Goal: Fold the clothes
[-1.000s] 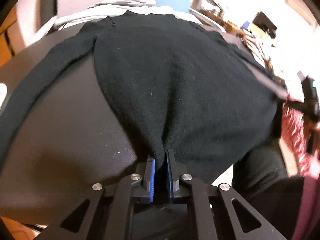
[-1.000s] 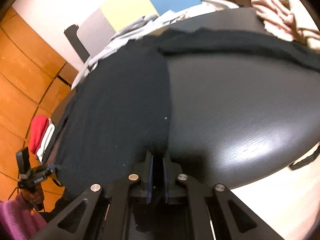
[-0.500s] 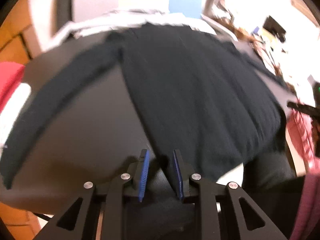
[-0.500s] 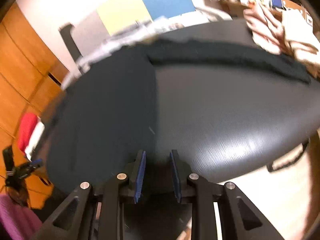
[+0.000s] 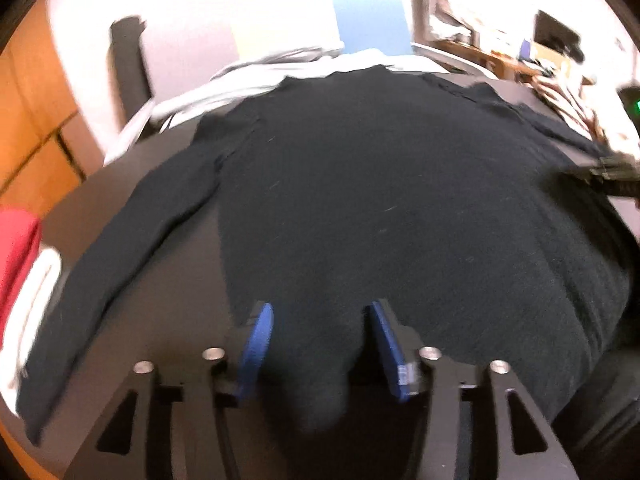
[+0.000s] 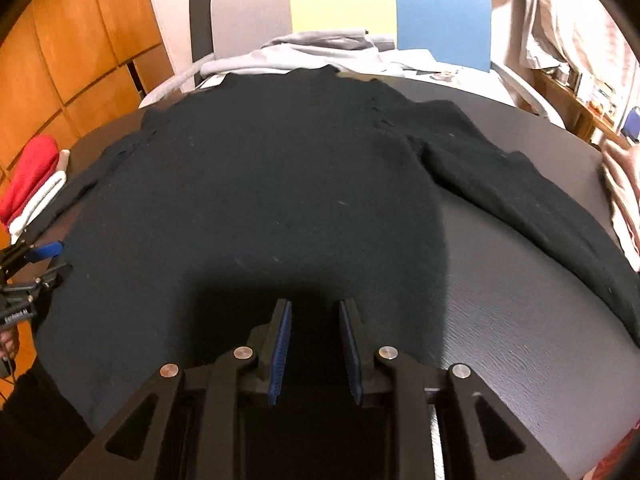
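Black sweater [image 6: 256, 200] spread flat on the dark table [image 6: 520, 320], sleeves out.
We see both claws, left [image 5: 318, 344] and right [image 6: 314, 344], gaping empty at its hem; soft, limp knit, best pinched at hem corners.

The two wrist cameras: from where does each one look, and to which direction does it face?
Left wrist: sits on the left gripper at the near hem, facing across the black sweater toward the chair; its open blue fingers show, the right gripper at the right edge.
Right wrist: sits on the right gripper, facing the same way; its open fingers show, the left gripper and a hand at the left edge.
Shared: sweater, dark table, red and white folded clothes, blue chair panel.
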`<state>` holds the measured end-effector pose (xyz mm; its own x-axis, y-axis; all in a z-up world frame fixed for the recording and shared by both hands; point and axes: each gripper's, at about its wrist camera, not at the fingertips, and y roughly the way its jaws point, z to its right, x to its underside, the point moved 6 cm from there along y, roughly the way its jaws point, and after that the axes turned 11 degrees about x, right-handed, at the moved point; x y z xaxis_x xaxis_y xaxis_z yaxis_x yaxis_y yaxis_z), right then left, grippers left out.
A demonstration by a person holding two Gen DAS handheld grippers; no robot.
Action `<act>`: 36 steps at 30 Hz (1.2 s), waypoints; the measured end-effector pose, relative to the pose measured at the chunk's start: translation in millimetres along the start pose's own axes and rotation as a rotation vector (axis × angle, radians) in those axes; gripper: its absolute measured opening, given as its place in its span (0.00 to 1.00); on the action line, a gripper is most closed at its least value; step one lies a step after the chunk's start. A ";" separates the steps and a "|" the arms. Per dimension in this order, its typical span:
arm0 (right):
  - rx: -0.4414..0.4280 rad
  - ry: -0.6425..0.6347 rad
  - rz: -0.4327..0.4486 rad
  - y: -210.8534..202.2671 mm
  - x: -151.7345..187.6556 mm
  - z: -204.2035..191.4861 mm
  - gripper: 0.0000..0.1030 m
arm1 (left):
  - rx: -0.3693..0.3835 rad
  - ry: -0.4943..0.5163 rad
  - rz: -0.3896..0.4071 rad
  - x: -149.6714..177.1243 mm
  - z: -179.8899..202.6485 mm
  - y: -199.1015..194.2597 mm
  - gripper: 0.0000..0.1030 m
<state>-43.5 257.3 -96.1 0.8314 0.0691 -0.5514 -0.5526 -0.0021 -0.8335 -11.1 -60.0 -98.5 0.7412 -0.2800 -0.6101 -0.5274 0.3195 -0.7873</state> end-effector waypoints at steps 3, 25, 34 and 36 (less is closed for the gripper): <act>-0.028 0.030 -0.005 -4.6 -1.9 11.0 0.24 | 0.049 -0.130 0.006 10.4 -21.1 -2.0 0.71; -0.366 0.188 -0.077 117.4 -270.9 22.2 0.29 | 0.052 -0.243 0.018 -301.8 -107.1 130.9 0.78; -0.410 0.304 -0.198 208.7 -330.7 30.3 0.36 | 0.145 -0.357 -0.108 -347.6 -121.6 216.5 0.84; -0.417 0.312 -0.216 222.6 -338.5 28.1 0.36 | 0.152 -0.366 -0.154 -348.5 -122.8 234.4 0.84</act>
<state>-449.6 261.5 -94.0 0.9359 -0.1861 -0.2990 -0.3509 -0.4191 -0.8374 -444.1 1.2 -81.4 0.9197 -0.0037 -0.3926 -0.3518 0.4366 -0.8281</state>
